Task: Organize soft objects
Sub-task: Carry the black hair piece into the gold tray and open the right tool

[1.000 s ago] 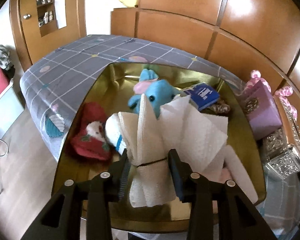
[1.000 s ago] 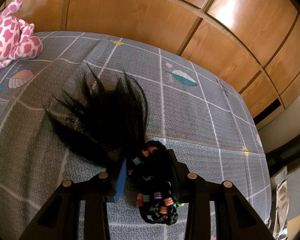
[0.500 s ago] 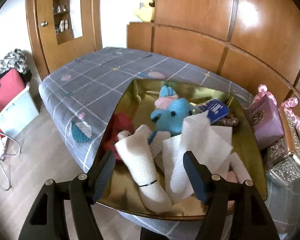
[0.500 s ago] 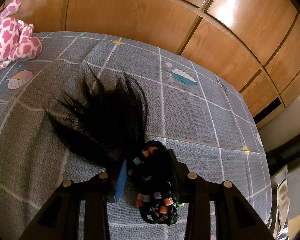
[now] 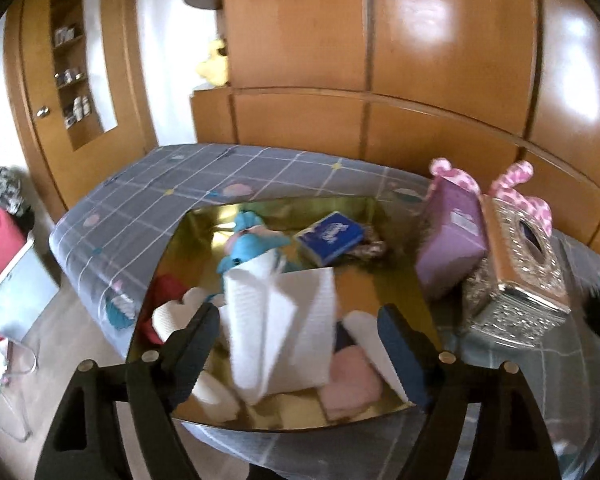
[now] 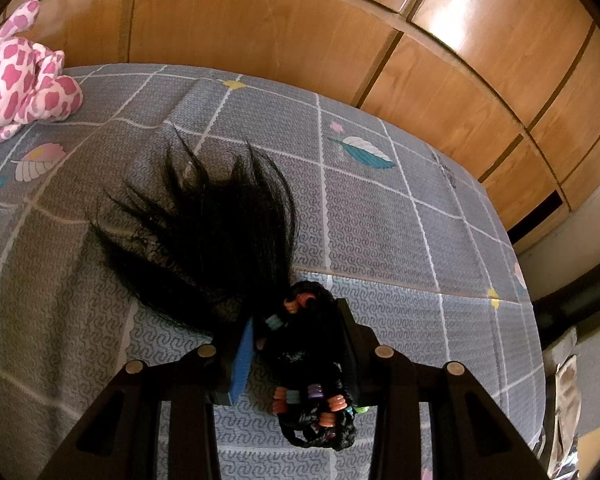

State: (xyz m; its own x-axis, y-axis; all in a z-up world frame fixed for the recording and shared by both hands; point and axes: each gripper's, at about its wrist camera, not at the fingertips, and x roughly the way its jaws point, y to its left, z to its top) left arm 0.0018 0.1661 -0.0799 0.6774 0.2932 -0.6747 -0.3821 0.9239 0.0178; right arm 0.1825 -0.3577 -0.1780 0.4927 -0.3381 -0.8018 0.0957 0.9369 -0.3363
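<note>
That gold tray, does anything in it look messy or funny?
Yes. The white towel sprawls unfolded and tilted across the gold tray, over the blue plush. Beside the tray, the purple box leans askew against the silver tissue box.

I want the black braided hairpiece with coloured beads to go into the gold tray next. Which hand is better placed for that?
The right. Its gripper is already shut on the black braided hairpiece with coloured beads. The left gripper has just been opening its jaws, empty, above the white cloth bundle in the gold tray.
</note>
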